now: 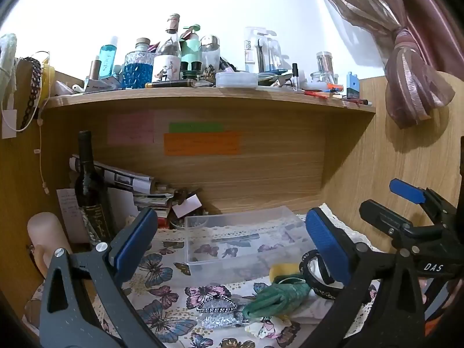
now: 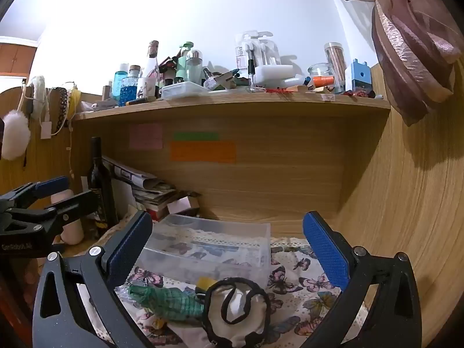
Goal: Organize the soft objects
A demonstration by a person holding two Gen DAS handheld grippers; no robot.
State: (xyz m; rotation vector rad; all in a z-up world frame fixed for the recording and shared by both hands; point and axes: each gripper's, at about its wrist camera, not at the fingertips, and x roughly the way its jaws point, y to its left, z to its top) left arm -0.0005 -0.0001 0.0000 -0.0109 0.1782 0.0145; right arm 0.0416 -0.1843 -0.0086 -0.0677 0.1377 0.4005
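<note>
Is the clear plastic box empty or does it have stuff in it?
Empty. Through the clear box you see only the butterfly cloth underneath. The green cloth and black hairband lie outside, in front of it.

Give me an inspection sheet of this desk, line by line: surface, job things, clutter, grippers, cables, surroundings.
Surface: butterfly-print cloth covers the desk.
Job's things: green fabric bundle, black headband, silver hair clip and yellow sponge lie in front of the clear plastic bin, which looks empty.
Clutter: wine bottle, stacked papers, bottles on the shelf.
Grippers: left gripper open, right gripper open, nothing held.
Cables: white cord hangs at left.
Surroundings: sticky notes, tied pink curtain.
</note>
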